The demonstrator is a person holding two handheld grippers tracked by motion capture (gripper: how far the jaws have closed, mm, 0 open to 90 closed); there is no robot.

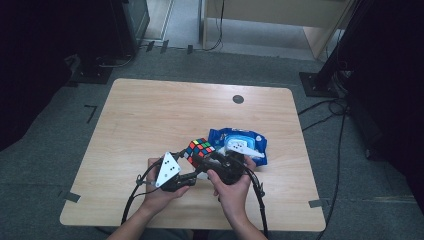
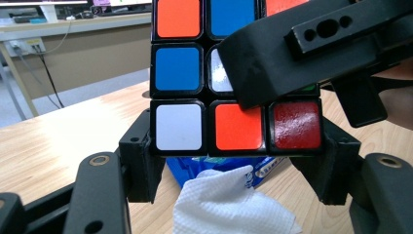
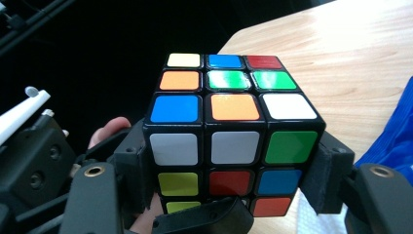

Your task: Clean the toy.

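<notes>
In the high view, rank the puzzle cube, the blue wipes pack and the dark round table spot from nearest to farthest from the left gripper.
From the left gripper:
1. Puzzle cube, held in its jaws.
2. Blue wipes pack, just right of the cube.
3. Dark round spot, near the table's far edge.

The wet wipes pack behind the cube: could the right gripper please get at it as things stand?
Probably not yet: the right gripper is shut on the Rubik's cube, which the left gripper also clamps. The wet wipes pack lies just beyond, nothing else blocking it.

Glossy plastic cube [image 3: 229,131]; matt wood-grain table [image 1: 150,115]; textured paper tissue [image 2: 234,207].
</notes>
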